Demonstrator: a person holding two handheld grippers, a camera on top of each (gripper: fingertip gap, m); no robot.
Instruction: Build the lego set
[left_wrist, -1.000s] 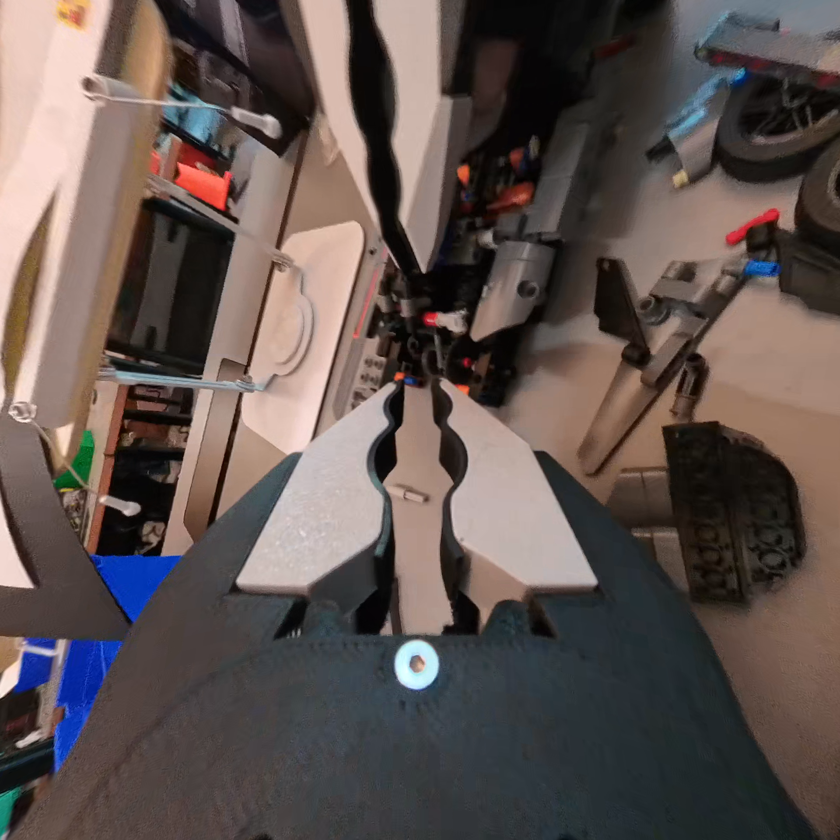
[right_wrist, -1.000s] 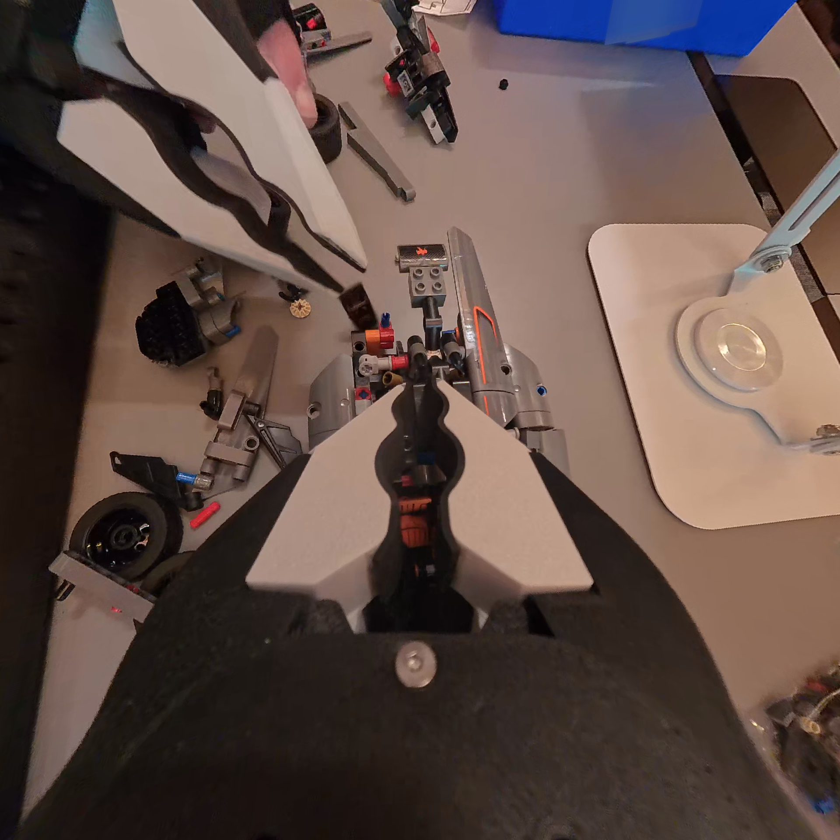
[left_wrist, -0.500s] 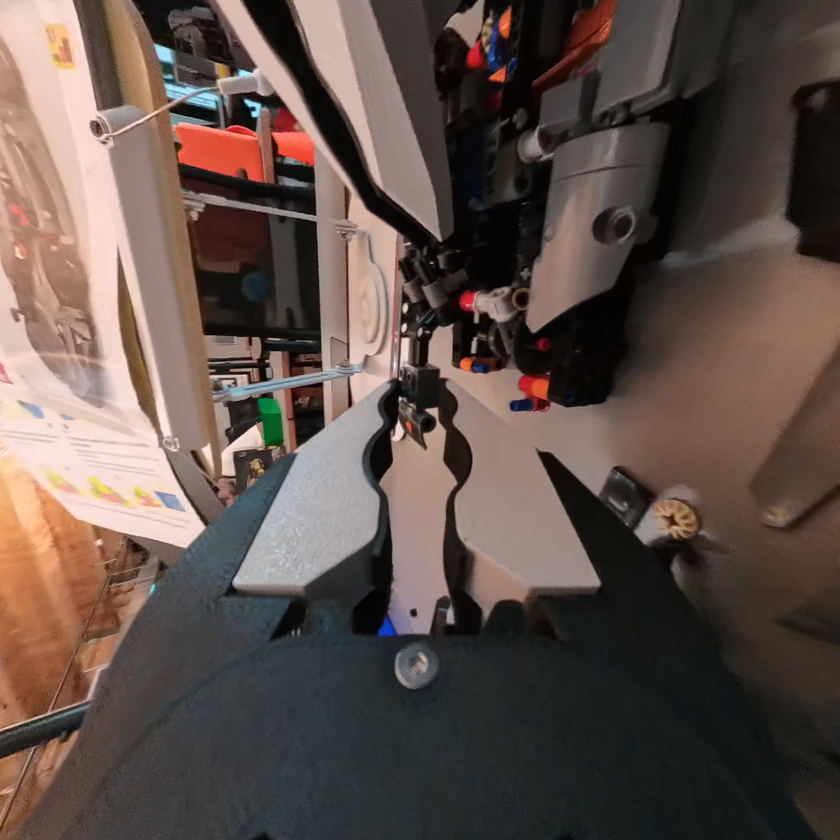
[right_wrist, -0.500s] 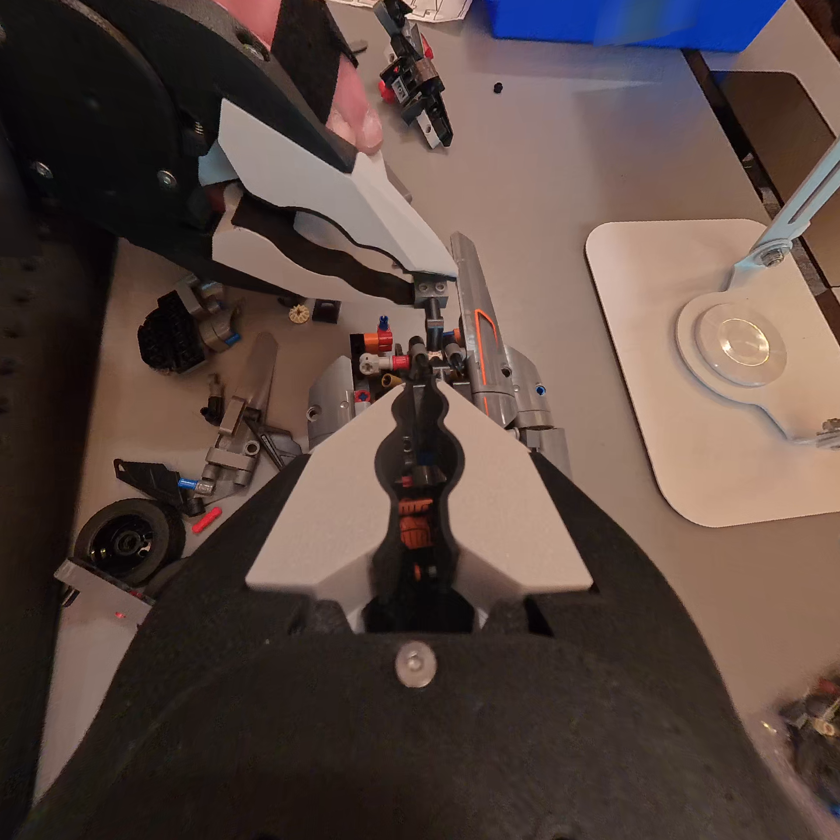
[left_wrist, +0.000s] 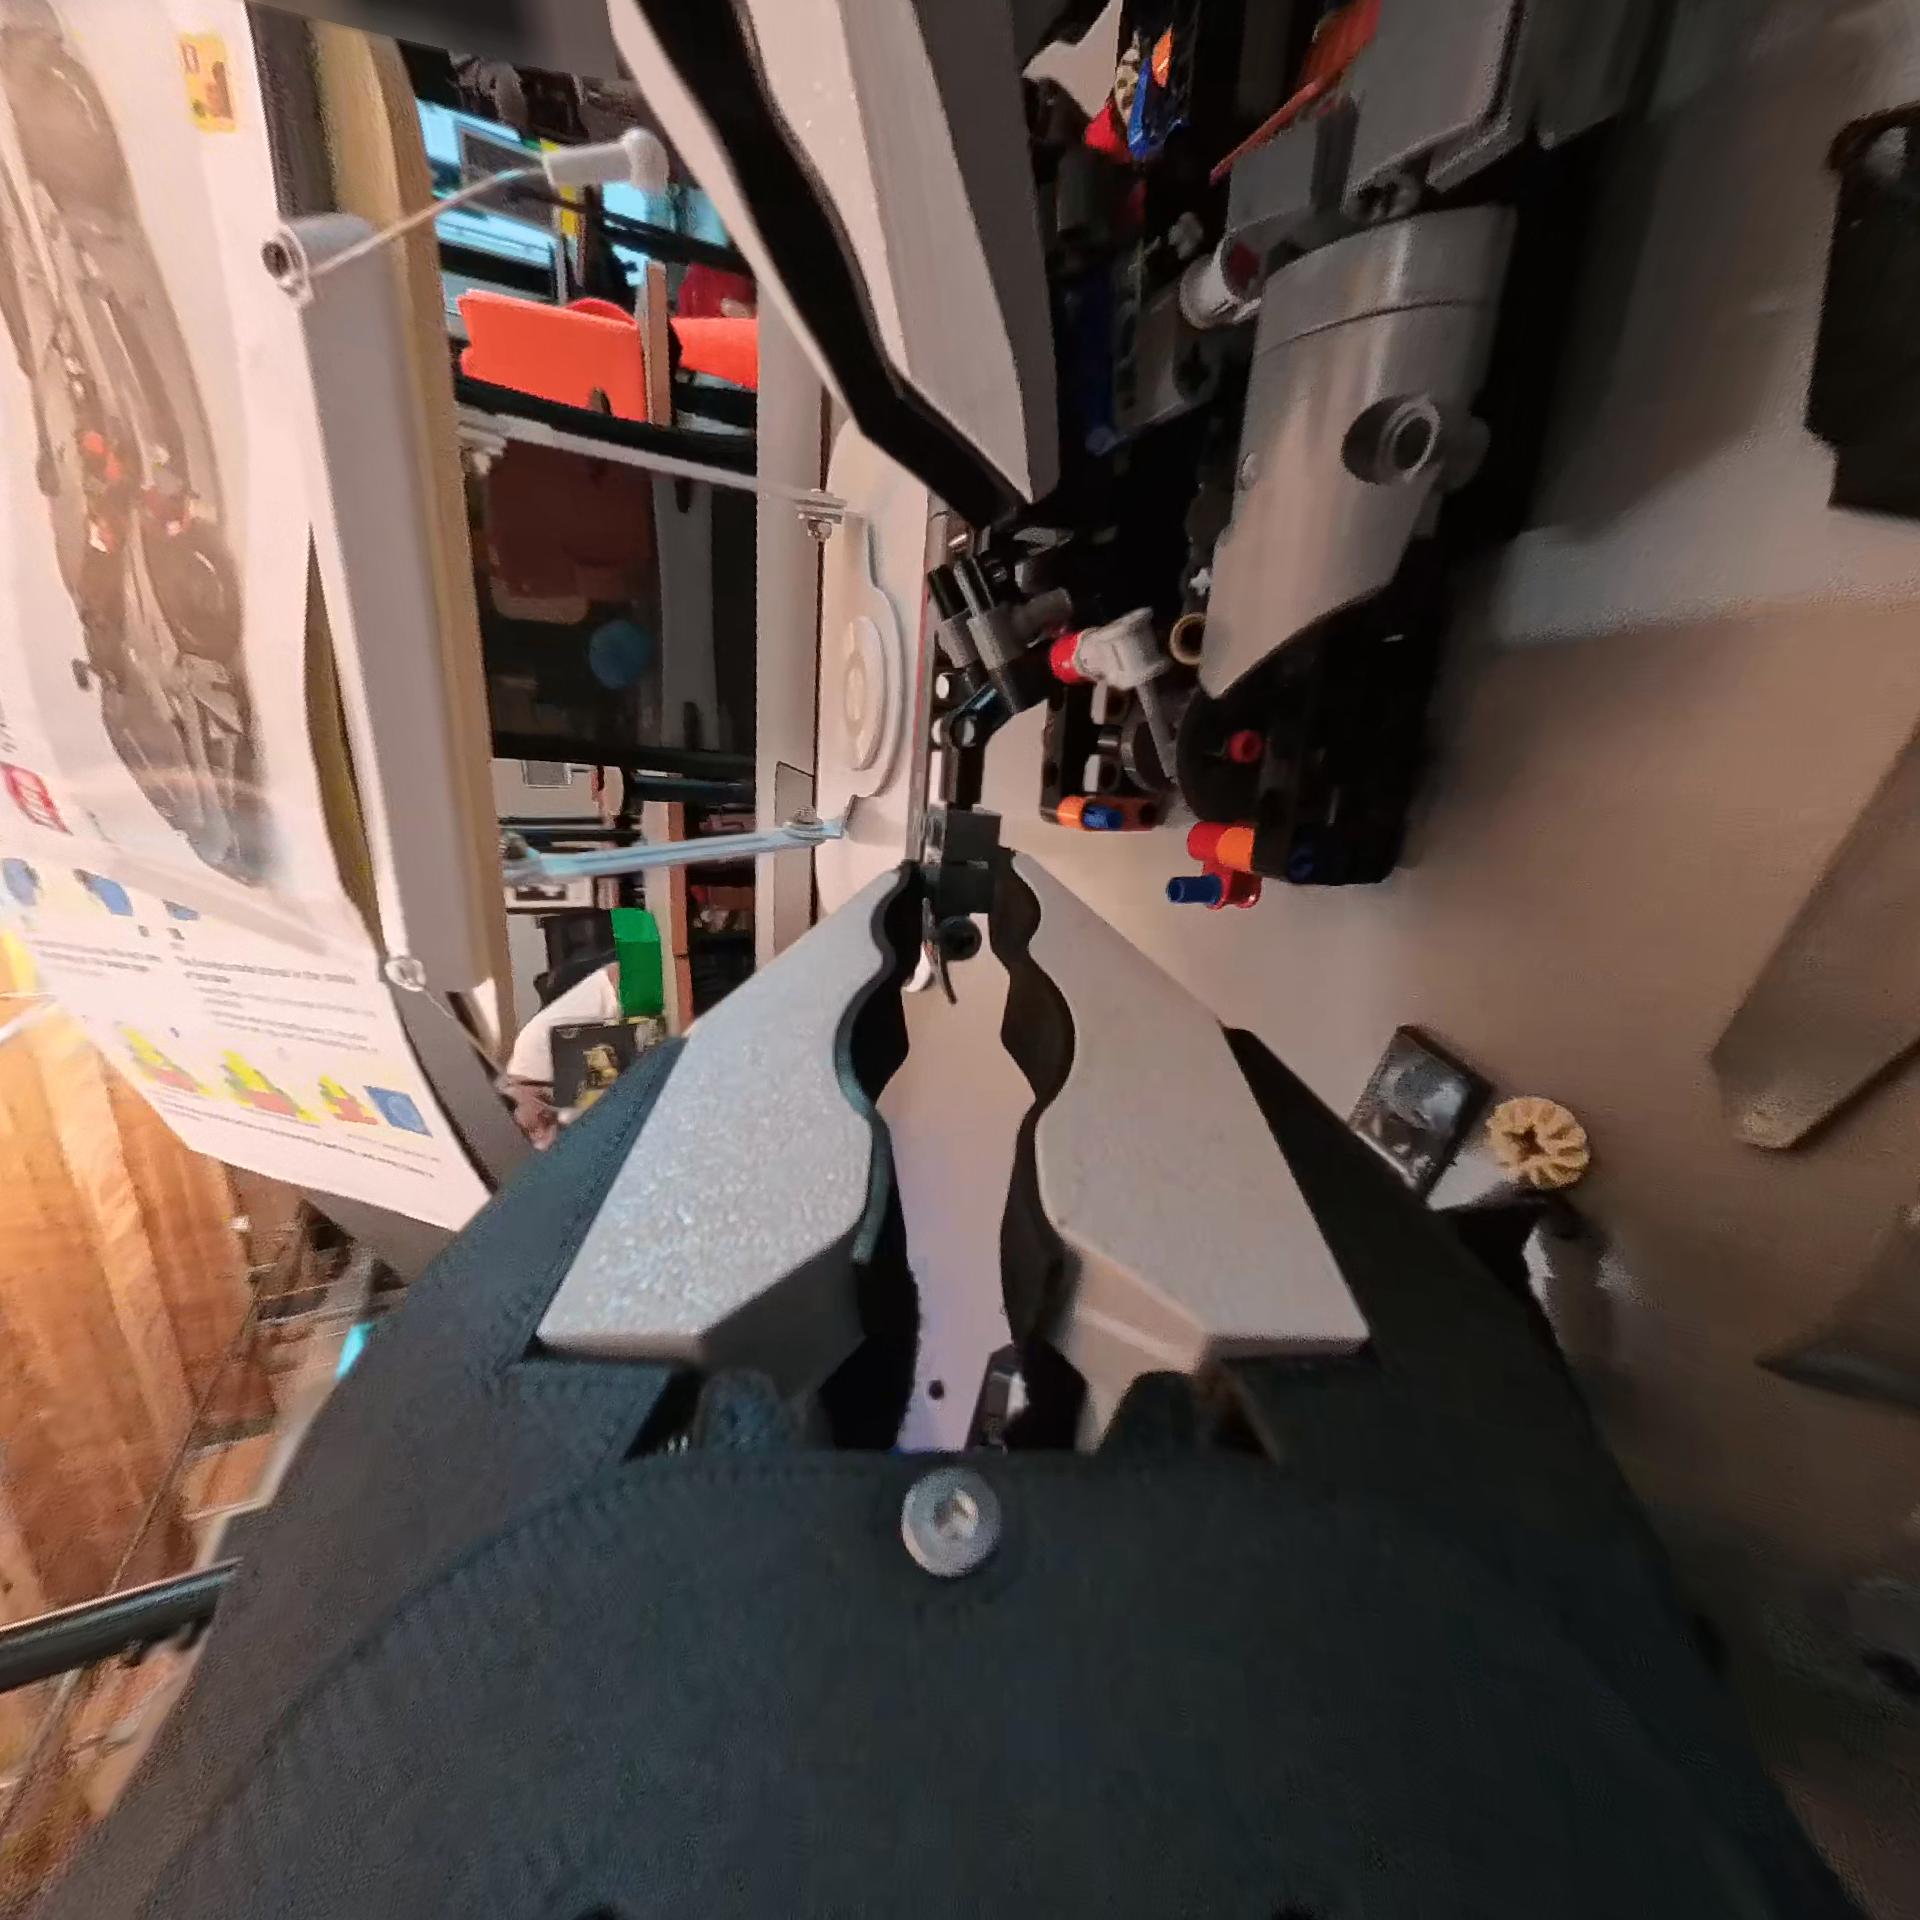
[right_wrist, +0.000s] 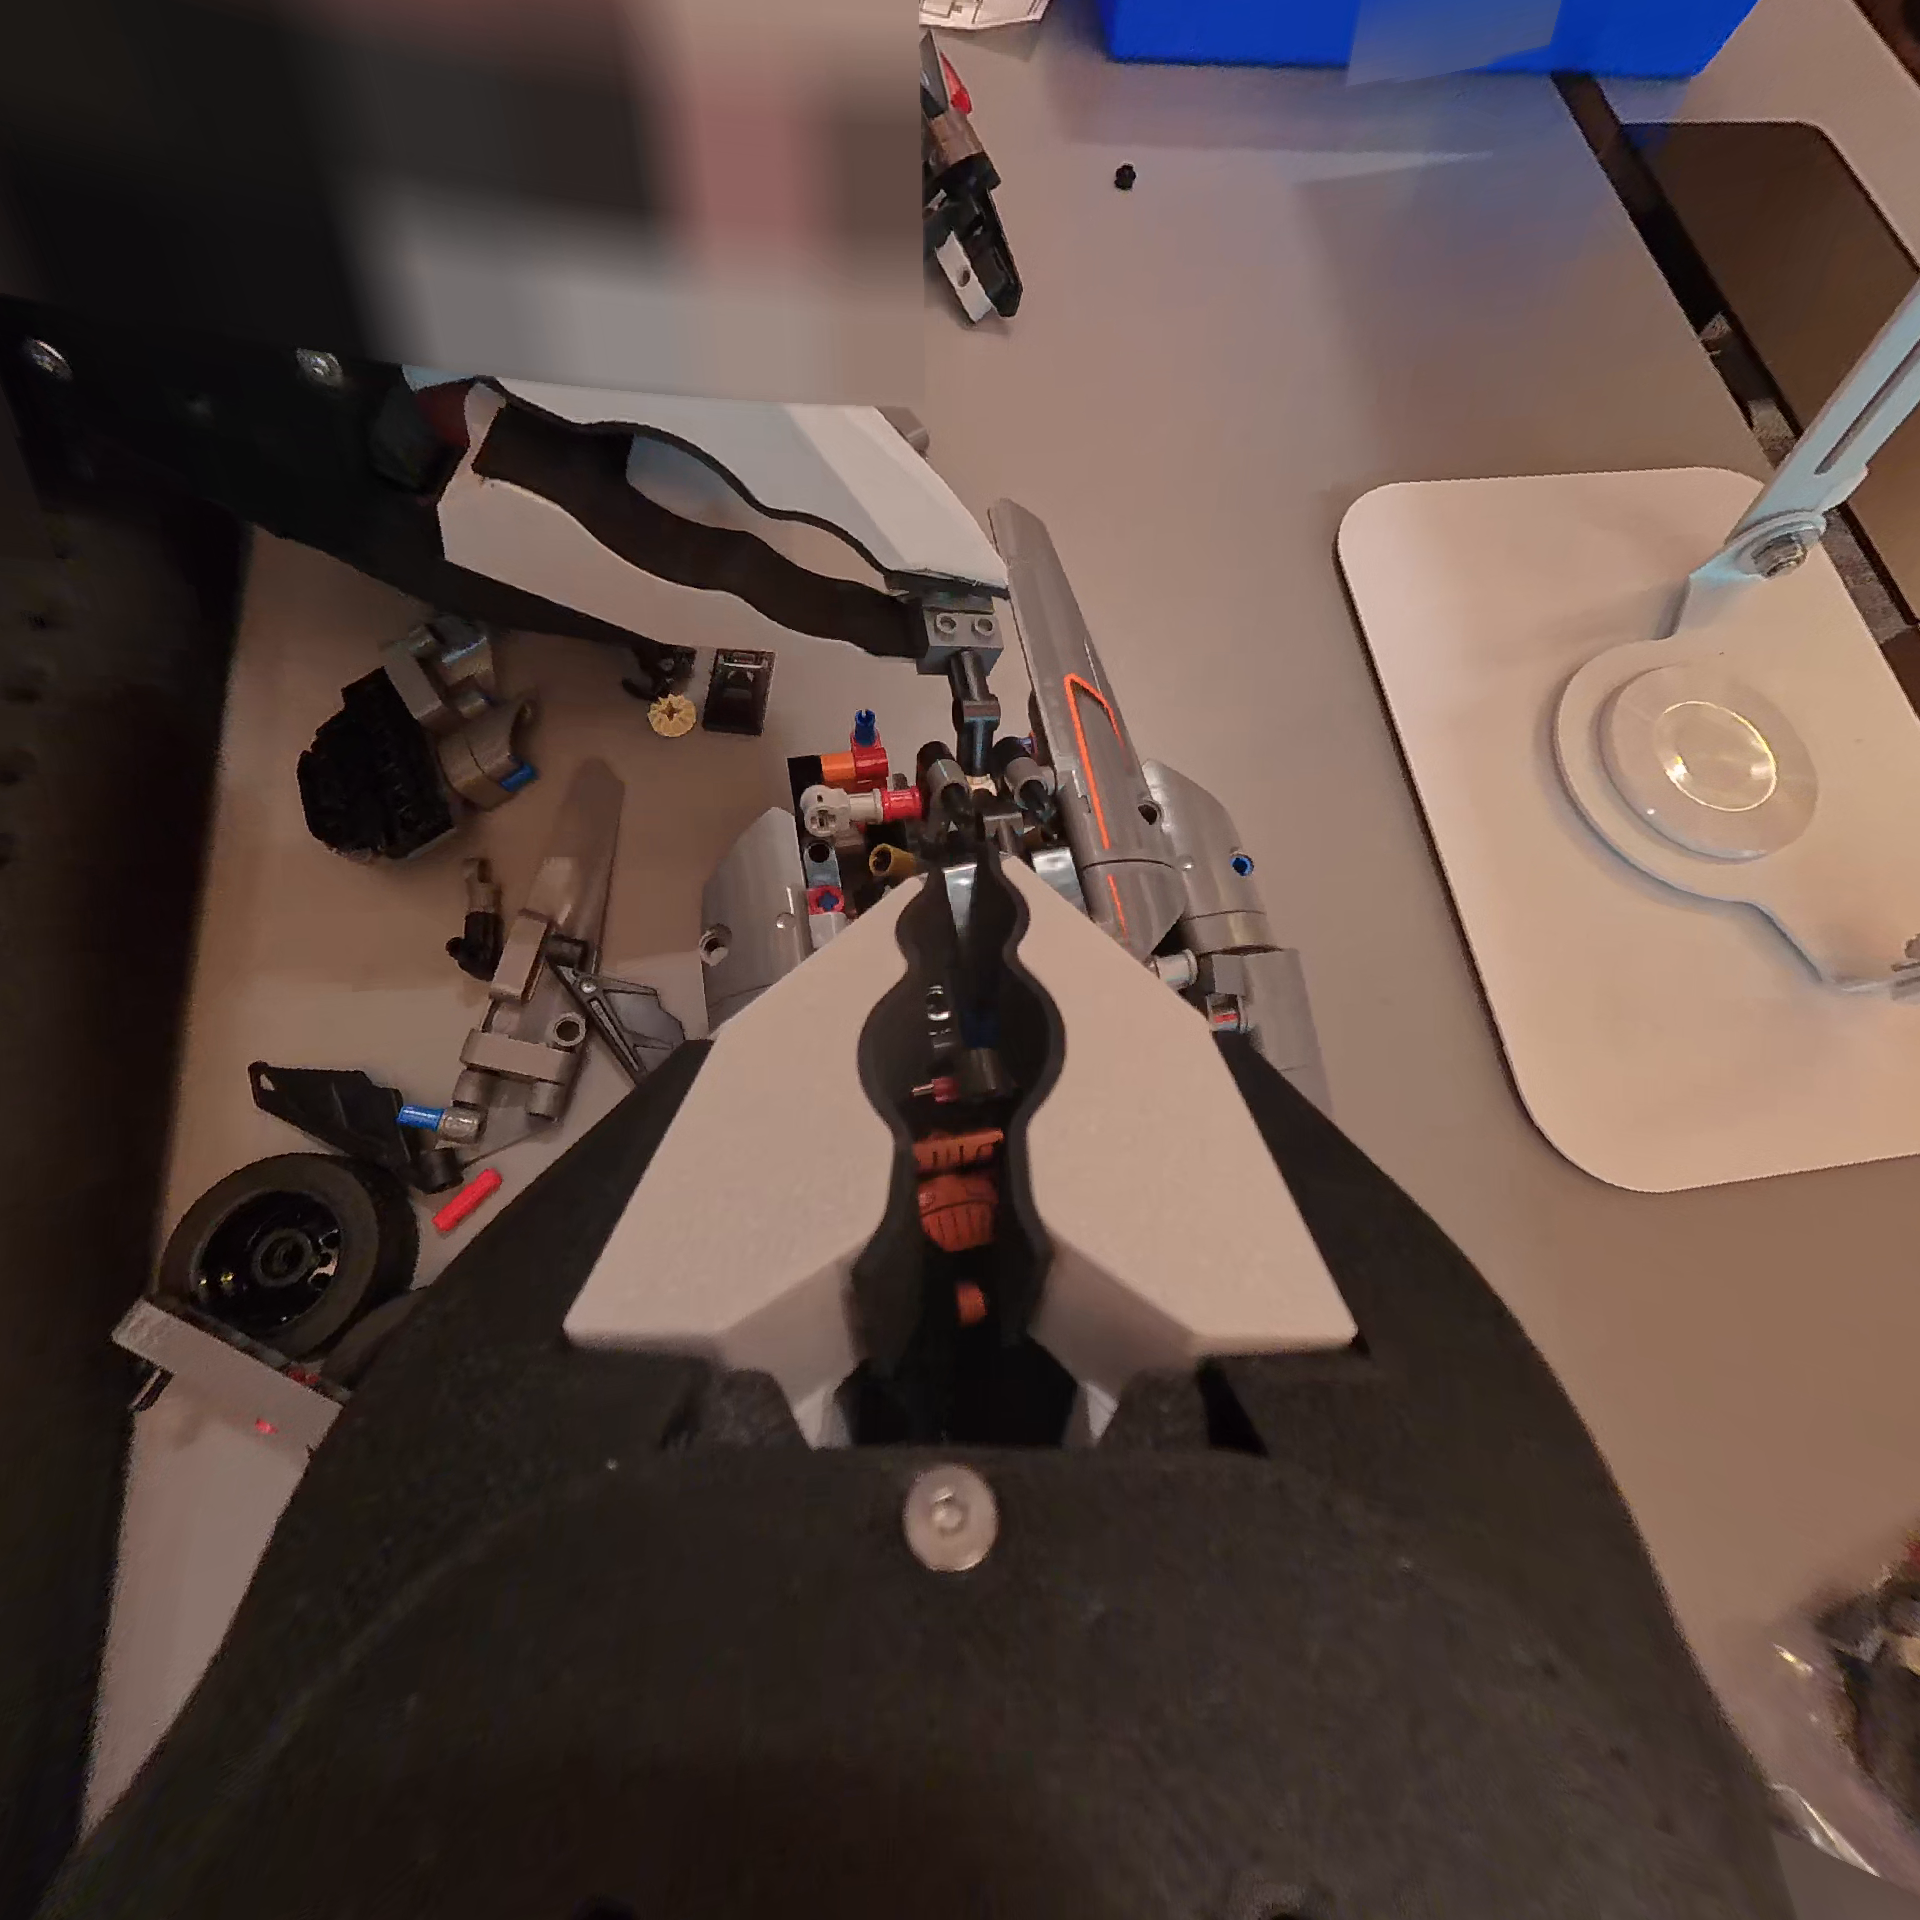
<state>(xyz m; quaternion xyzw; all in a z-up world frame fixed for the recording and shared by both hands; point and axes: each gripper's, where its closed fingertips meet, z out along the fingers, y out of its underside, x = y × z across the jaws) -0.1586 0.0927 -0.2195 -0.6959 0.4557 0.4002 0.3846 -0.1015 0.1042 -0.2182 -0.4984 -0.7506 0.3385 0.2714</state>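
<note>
A: Left wrist view first. The left gripper (left_wrist: 954, 914) has its fingers (left_wrist: 774, 1049) clenched on a small dark grey brick (left_wrist: 968, 868) at the very tips. That brick sits on the end of a black rod sticking out of the lego car body (left_wrist: 1340, 520), which lies on the table (left_wrist: 1621, 831). The other gripper hangs over the body. A tan gear (left_wrist: 1536, 1141) lies loose nearby.

B: Right wrist view. The right gripper (right_wrist: 964, 883) has its fingers (right_wrist: 1143, 1122) closed around the car body's dark middle frame, pinning it. The left one comes in from the side onto the brick (right_wrist: 961, 627), just beside the long grey panel with the orange stripe (right_wrist: 1070, 707). A wheel (right_wrist: 275, 1252) and other subassemblies lie well apart.

A: Risk?

B: I'd say the tip grip is shallow. A sideways twist could make the brick slip out or lever the rod out of its joint. If the right hold loosens, the whole body could shift
</note>
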